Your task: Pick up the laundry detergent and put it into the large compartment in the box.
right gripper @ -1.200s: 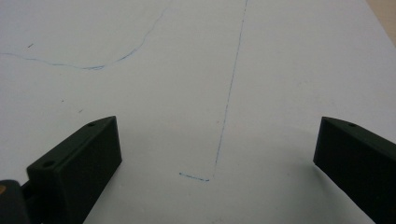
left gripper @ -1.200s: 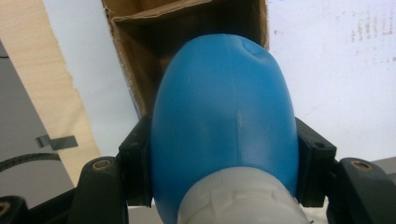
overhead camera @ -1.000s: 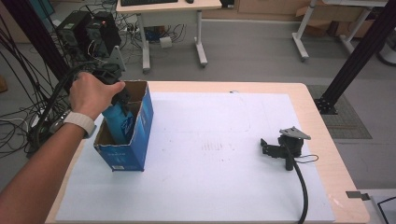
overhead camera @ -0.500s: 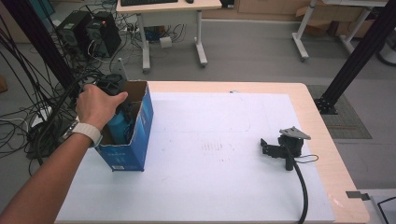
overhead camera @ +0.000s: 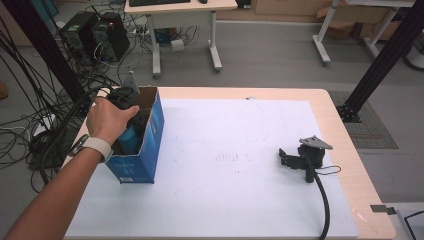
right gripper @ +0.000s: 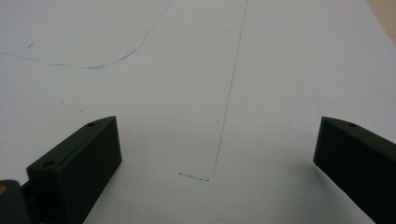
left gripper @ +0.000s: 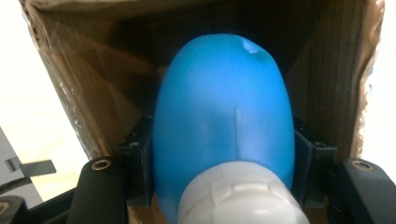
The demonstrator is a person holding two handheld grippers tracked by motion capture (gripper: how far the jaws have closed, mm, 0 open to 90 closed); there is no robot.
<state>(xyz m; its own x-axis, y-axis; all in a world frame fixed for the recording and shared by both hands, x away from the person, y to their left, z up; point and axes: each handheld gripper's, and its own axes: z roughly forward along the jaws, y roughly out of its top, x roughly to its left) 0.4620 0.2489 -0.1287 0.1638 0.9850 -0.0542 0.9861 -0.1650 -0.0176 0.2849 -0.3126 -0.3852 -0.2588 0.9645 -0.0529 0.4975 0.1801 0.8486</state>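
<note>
White paper covers the table (overhead camera: 240,200). At nine o'clock, the left gripper (left gripper: 219,154), jaws clamped on a blue bottle (left gripper: 224,126), reaches inside a blue box (overhead camera: 145,150). At three o'clock, the right gripper (overhead camera: 295,159) lies wide open, empty.

white wristband (overhead camera: 92,145); black gripper (overhead camera: 292,159) with cable.

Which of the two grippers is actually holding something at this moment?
The left gripper, held by the hand inside the blue box, is clamped on a blue bottle. The right gripper lies on the table with its jaws apart and empty.
</note>
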